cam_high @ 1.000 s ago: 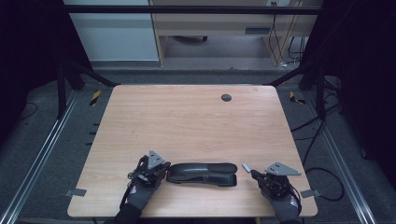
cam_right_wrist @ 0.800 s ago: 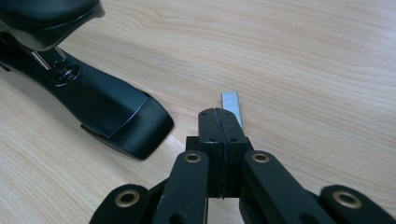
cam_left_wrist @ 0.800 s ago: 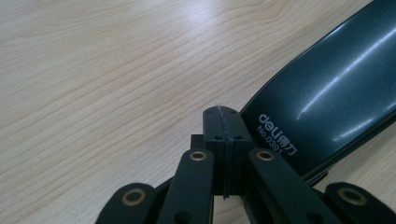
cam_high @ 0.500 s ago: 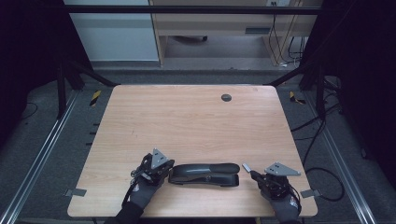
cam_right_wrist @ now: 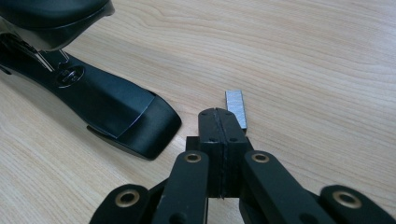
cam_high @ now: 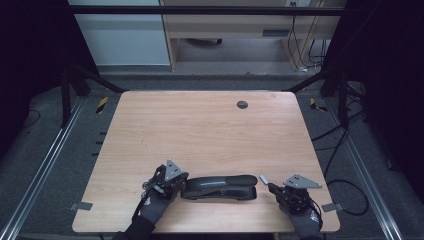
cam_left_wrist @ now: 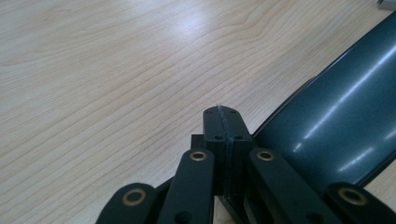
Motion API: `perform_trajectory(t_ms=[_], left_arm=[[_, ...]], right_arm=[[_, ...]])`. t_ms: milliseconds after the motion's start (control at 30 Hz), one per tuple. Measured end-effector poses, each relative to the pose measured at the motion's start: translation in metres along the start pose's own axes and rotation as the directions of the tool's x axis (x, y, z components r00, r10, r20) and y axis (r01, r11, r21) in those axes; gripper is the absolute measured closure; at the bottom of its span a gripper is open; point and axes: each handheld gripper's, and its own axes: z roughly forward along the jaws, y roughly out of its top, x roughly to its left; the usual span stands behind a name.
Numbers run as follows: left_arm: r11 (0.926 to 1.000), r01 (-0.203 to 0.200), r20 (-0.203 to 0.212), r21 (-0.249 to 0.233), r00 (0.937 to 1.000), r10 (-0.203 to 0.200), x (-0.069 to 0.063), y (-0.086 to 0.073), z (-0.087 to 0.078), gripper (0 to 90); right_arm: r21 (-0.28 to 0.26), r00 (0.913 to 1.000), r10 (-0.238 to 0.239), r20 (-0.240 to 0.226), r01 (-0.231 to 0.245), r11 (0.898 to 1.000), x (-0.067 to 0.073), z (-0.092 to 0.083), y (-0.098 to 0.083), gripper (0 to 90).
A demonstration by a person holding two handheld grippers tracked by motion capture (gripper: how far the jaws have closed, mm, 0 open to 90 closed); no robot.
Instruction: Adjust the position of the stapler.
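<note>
A large black stapler [cam_high: 220, 186] lies flat along the near edge of the wooden surface [cam_high: 200, 130], its long body running left to right between the person's two gloved hands. The left claw [cam_high: 181, 181] sits at the stapler's left end, and in the left gripper view [cam_left_wrist: 225, 116] its two black jaws are pressed flat together with nothing between them, their tips just beside the curved, glossy top of the stapler [cam_left_wrist: 336, 126]; whether they touch it cannot be told. The right claw [cam_high: 270, 186] rests near the stapler's right end, a little apart from it. In the right gripper view [cam_right_wrist: 219, 116] its jaws are likewise clenched on nothing, and a small grey strip of staples [cam_right_wrist: 236, 108] lies on the wood just beyond the tips, to the right of the stapler's dark base [cam_right_wrist: 116, 116]. Far across the surface, a round dark grommet [cam_high: 242, 104] sits near the far edge.
</note>
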Motion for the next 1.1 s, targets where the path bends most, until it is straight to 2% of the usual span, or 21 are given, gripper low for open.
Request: perform_trajectory(t_ms=[267, 400, 500, 533, 733, 800, 867, 1000, 1100], left_arm=[[1.0, 0.005, 0.001, 0.002, 1.0, -0.005, -0.002, -0.001, -0.002, 89.9], [1.0, -0.01, 0.001, -0.001, 1.0, 0.01, -0.004, -0.001, -0.004, 89.8], [0.9998, -0.017, -0.033, -0.014, 0.9993, 0.016, -0.002, 0.0, -0.006, 89.7], [0.9997, -0.006, -0.04, -0.023, 0.9992, 0.005, 0.0, 0.001, -0.008, 89.5], [0.9975, -0.007, -0.09, -0.07, 0.9959, 0.001, 0.005, 0.006, -0.025, 78.6], [0.9964, -0.014, -0.104, -0.084, 0.9946, 0.006, 0.003, 0.008, -0.03, 71.6], [0.9955, -0.035, -0.107, -0.088, 0.9939, 0.026, 0.002, 0.01, -0.034, 65.0], [0.9949, -0.052, -0.117, -0.086, 0.9923, 0.042, -0.001, 0.015, -0.037, 50.6], [0.9943, -0.066, -0.124, -0.084, 0.9908, 0.056, -0.006, 0.017, -0.039, 44.4]], right_arm=[[0.0, 1.0, 0.001, -0.001, -0.001, 1.0, 0.0, 0.0, 0.0, 90.0], [0.0, 1.0, 0.0, -0.001, 0.0, 1.0, 0.0, 0.0, 0.0, 90.0], [-0.001, 1.0, 0.008, -0.002, -0.008, 1.0, 0.001, -0.001, 0.0, 90.0], [-0.004, 1.0, 0.008, -0.002, -0.008, 1.0, 0.001, -0.001, 0.0, 90.0], [-0.012, 0.9999, 0.01, 0.007, -0.01, 1.0, -0.001, -0.002, 0.001, 86.6], [-0.013, 0.9999, 0.012, 0.009, -0.011, 1.0, -0.002, -0.002, 0.001, 84.3], [-0.016, 0.9997, 0.023, 0.012, -0.022, 1.0, -0.003, -0.003, 0.001, 81.3], [-0.03, 0.9985, 0.042, 0.035, -0.041, 0.999, -0.008, -0.005, 0.001, 74.1], [-0.04, 0.9969, 0.054, 0.058, -0.051, 0.998, -0.012, -0.007, 0.0, 68.9]])
